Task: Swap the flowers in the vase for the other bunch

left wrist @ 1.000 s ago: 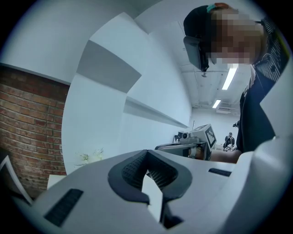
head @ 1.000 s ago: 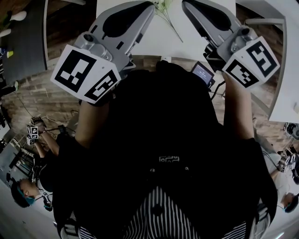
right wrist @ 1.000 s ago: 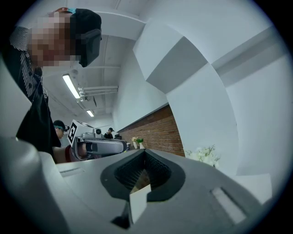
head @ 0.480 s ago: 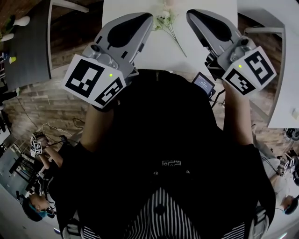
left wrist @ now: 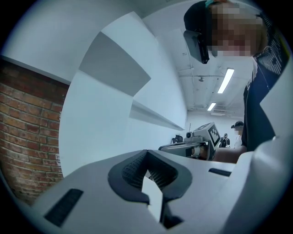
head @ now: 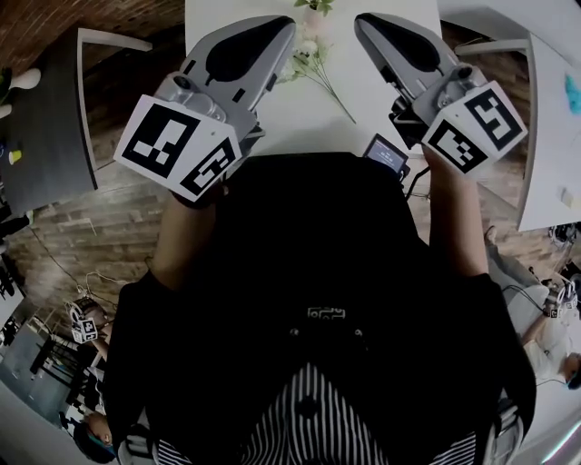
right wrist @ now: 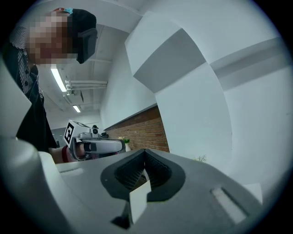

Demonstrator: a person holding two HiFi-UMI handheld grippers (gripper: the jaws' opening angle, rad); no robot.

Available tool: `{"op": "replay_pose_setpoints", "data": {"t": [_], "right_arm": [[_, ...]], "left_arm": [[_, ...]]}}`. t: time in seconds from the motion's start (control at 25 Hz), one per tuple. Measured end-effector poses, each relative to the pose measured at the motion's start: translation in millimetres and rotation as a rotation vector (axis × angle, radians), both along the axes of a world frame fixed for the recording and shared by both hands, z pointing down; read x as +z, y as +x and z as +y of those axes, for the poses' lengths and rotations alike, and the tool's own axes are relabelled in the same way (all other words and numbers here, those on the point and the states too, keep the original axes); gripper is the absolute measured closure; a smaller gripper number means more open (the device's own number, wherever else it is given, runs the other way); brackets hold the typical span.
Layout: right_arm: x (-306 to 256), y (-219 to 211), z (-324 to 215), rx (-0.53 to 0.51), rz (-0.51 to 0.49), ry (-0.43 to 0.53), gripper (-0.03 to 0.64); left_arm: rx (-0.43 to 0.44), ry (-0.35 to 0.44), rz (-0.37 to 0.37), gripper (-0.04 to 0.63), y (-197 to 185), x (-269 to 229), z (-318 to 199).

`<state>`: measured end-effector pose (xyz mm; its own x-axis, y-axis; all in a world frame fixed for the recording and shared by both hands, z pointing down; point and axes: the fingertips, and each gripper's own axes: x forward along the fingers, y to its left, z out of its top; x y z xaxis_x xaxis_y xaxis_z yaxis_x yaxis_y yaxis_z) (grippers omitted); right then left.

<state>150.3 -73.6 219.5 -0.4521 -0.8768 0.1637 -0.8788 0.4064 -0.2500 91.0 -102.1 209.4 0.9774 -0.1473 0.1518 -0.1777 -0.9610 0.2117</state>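
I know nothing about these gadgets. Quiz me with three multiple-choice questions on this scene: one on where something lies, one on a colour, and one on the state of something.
1. Where does the bunch of flowers lie?
A. On the table, between the left gripper and the right gripper
B. On the wooden floor
C. On a chair seat

2. What colour is the table?
A. Green
B. White
C. Red

3. How do the jaws of the two grippers stand?
A. Both wide open
B. Both shut on flower stems
C. Both shut, with nothing between them

Answers:
1. A: the head view shows the flowers lying on the tabletop between the two gripper tips.
2. B: the tabletop is plain white in the head view.
3. C: in each gripper view the pads meet and nothing is between them.
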Motion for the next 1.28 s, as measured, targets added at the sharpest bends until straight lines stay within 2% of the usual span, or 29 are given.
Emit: {"op": "replay_pose_setpoints", "data": {"t": [0.24, 0.52, 0.76, 0.96, 1.16, 1.28], "right_arm": [[19, 0, -27, 0.019, 0.009, -0.045, 0.62], [40, 4, -58, 0.055, -0.029, -0.095, 0.618], [52, 10, -66, 0.07, -0.04, -0.109, 0.618], [60, 10, -71, 0.078, -0.051, -0.128, 0.618], [73, 13, -80, 0.092, -0.055, -0.137, 0.618], [78, 13, -84, 0.097, -0.056, -0.147, 0.618]], "left_arm": [[0.049, -0.052, -0.052, 0.589, 5, 22, -18], [0.054, -0.071, -0.053, 0.589, 5, 29, -44], [0.059, -0.069, -0.076, 0.589, 9, 36, -49], [0.094, -0.09, -0.099, 0.59, 12, 44, -52], [0.078, -0.103, -0.101, 0.589, 15, 57, -66], [0.1, -0.123, -0.111, 0.589, 20, 64, -63]]}}
